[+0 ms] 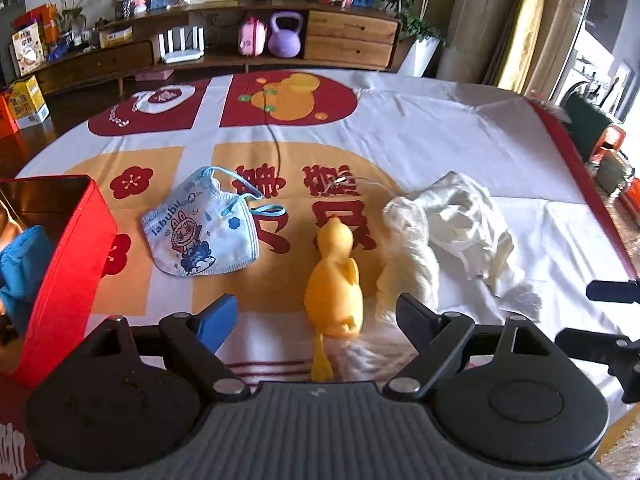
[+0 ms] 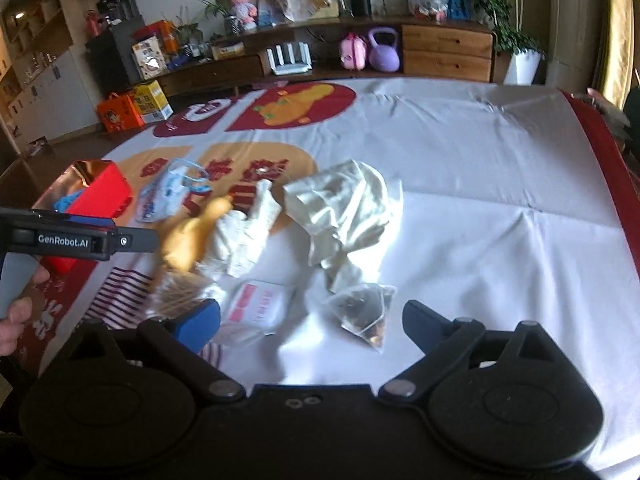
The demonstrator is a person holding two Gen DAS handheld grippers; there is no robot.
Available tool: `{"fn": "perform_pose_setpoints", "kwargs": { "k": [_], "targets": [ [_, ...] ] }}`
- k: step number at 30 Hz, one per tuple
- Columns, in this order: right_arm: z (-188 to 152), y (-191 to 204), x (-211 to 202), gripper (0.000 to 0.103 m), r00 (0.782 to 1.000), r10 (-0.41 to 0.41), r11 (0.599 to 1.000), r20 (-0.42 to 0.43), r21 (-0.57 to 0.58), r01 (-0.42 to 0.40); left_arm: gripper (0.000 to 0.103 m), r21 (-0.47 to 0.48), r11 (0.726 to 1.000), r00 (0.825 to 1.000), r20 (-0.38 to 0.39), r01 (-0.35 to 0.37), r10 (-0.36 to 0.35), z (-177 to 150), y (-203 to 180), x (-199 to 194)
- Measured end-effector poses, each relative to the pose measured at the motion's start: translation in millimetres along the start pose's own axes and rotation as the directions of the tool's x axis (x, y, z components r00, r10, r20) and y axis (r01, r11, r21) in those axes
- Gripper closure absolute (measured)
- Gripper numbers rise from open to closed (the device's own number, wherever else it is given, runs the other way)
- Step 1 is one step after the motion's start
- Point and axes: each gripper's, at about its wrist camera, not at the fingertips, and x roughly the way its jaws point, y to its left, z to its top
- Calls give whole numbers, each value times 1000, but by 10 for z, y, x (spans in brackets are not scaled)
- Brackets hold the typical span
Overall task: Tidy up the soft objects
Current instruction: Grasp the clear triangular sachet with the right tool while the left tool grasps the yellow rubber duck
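In the left wrist view my left gripper (image 1: 316, 318) stands open low over the printed cloth. A yellow rubber duck (image 1: 334, 276) lies on the cloth between its fingers, untouched by the pads. A light blue cartoon face mask (image 1: 204, 228) lies to the left. A white knitted bundle (image 1: 408, 248) and a crumpled white cloth (image 1: 464, 216) lie to the right. My right gripper (image 2: 312, 320) is open too. A clear pyramid tea bag (image 2: 364, 312) and a white packet with pink print (image 2: 260, 304) lie on the cloth between its fingers. The duck (image 2: 192, 236) is blurred there.
A red box (image 1: 68, 264) stands at the left with a blue soft item (image 1: 24, 256) inside. A thin cord (image 1: 276, 144) runs across the cloth. A person's hand (image 2: 16, 312) holds the left tool. A low wooden cabinet (image 1: 348, 40) stands beyond the bed.
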Motion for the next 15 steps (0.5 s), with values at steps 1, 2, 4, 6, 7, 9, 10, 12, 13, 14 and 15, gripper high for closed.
{"fn": "perform_pose_setpoints", "kwargs": {
  "k": [1, 2, 4, 6, 7, 9, 10, 12, 13, 14, 15],
  "targets": [
    [-2, -18, 33, 5, 1000, -1, 1000, -7, 2, 1, 17, 0, 1000, 1000, -7, -4, 4, 21, 1, 54],
    [-2, -33, 70, 6, 1000, -4, 1000, -14, 2, 4, 17, 2, 1000, 1000, -11, -7, 7, 41, -5, 102],
    [3, -58, 145, 7, 1000, -6, 1000, -26, 2, 6, 17, 8, 1000, 1000, -20, -7, 7, 74, -18, 182],
    [9, -76, 220, 9, 999, -9, 1000, -41, 5, 9, 17, 13, 1000, 1000, -30, -6, 7, 96, -26, 262],
    [11, -82, 249, 9, 999, -9, 1000, -46, 5, 9, 17, 15, 1000, 999, -37, -10, 11, 101, -27, 309],
    [17, -96, 307, 10, 998, -12, 1000, -56, 6, 13, 17, 19, 1000, 999, -51, -15, 16, 101, -25, 389],
    [19, -99, 330, 12, 998, -13, 1000, -59, 6, 13, 17, 20, 1000, 998, -54, -19, 20, 103, -23, 421],
    [18, -103, 375, 14, 998, -15, 1000, -65, 2, 15, 17, 17, 1000, 998, -59, -22, 23, 106, -18, 475],
    [18, -107, 392, 16, 998, -15, 1000, -68, 1, 15, 17, 13, 1000, 998, -61, -21, 22, 107, -15, 501],
    [17, -109, 414, 17, 997, -15, 1000, -71, 1, 15, 17, 12, 1000, 998, -63, -23, 23, 111, -13, 521],
    [16, -111, 434, 18, 997, -17, 1000, -74, 0, 17, 17, 12, 1000, 998, -65, -23, 24, 112, -16, 541]
  ]
}}
